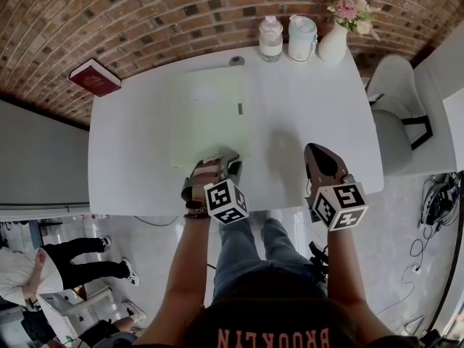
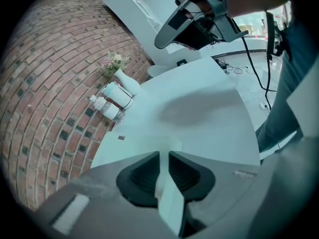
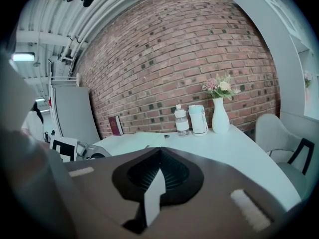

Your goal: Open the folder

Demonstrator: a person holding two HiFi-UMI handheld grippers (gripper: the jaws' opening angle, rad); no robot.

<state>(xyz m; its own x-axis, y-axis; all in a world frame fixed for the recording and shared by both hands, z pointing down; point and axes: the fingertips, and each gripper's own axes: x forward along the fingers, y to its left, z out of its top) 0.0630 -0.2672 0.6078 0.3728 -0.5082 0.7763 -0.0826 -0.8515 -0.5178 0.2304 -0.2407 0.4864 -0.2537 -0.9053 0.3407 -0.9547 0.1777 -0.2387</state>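
Note:
A pale green folder (image 1: 210, 114) lies flat on the white table (image 1: 312, 107), its near edge toward me. My left gripper (image 1: 217, 159) points steeply down at that near edge. In the left gripper view the folder's (image 2: 144, 146) edge fills the narrow gap between the jaws of the left gripper (image 2: 164, 156), which are closed on it. My right gripper (image 1: 317, 151) hovers over bare table to the right of the folder, shut, with nothing held. Its tips meet in the right gripper view (image 3: 159, 151). It also shows above the table as the right gripper (image 2: 169, 34) in the left gripper view.
At the table's far edge stand a clear bottle (image 1: 270, 38), a white jug (image 1: 302, 38) and a white vase with flowers (image 1: 335, 40). A red book (image 1: 94, 77) lies at the far left corner. A grey chair (image 1: 395, 114) stands right of the table. A person (image 1: 43, 274) is at lower left.

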